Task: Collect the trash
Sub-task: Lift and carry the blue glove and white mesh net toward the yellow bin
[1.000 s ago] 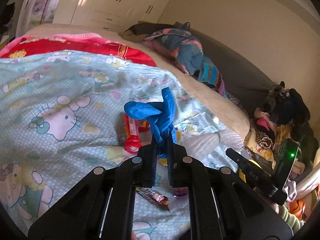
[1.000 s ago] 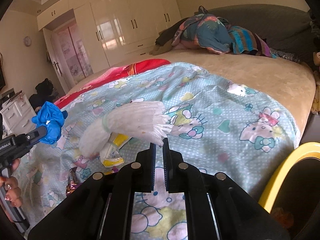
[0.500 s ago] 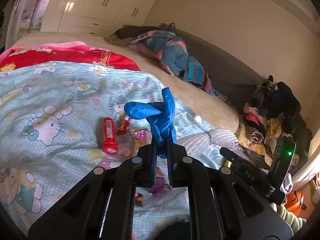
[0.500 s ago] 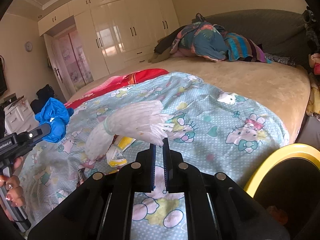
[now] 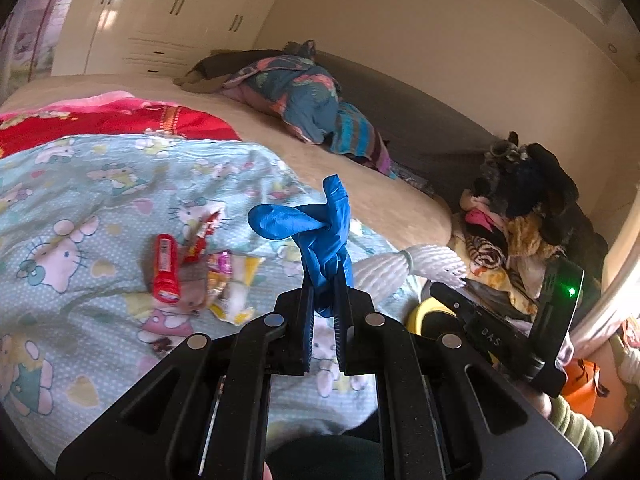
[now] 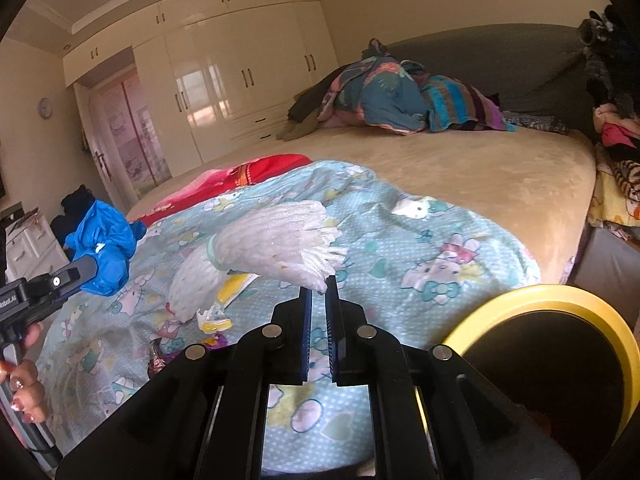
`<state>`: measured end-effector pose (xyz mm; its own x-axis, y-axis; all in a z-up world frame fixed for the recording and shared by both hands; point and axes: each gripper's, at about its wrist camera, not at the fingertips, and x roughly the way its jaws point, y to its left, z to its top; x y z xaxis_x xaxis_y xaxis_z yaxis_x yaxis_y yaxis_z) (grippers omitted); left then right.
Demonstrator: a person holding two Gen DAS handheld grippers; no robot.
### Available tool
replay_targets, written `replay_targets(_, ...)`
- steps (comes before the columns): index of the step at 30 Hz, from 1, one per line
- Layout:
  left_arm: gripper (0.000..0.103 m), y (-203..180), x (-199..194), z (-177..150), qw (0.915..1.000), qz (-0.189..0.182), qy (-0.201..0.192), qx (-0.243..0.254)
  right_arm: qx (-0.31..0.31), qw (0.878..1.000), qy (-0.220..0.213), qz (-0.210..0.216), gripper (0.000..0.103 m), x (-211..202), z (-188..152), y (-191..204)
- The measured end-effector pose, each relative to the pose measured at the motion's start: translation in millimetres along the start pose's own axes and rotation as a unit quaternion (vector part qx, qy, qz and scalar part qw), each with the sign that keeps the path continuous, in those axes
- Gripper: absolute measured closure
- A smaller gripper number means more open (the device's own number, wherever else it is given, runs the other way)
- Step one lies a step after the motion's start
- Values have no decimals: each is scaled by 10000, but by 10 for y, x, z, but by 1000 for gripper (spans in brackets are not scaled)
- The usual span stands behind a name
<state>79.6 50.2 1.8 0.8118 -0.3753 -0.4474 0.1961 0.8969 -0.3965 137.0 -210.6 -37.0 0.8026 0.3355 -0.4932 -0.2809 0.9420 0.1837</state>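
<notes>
Beside the bin (image 6: 560,300), above the blanket (image 6: 400,240): left gripper (image 5: 324,300) clamped tight on blue glove (image 5: 316,232), right gripper (image 6: 319,292) pinched on white foam net (image 6: 280,240); carry both over the yellow rim before releasing, without snagging the wrappers (image 5: 224,276).

The glove (image 5: 316,236) is smooth blue rubber with a slight sheen, and the net (image 6: 280,244) is white, ribbed plastic foam. The quilt (image 6: 400,248) is soft matt cloth. The wardrobe (image 6: 224,80) doors are glossy, the bin (image 6: 560,300) rim smooth yellow plastic, and both tools matt black plastic.
</notes>
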Motion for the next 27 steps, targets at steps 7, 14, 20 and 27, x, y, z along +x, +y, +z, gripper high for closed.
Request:
replay_targets(7,98,-212,35,-23,9997,-175,70,171,135,9997,-101,-183,96,-165,9,-182)
replay_targets(14,98,-371,67,-62,9990,-286,139,312,263,9987,-198,-386,96,-301,22,-372)
replay_targets(20,98,-494,91,-100,9982,-376,179,433,405,9971,-291,-568,96,-406,35,-527)
replay_targets(27,98,-598,118,-144,9970,-470,250,555,590,9945,-366,-779,96,-529,10,-737)
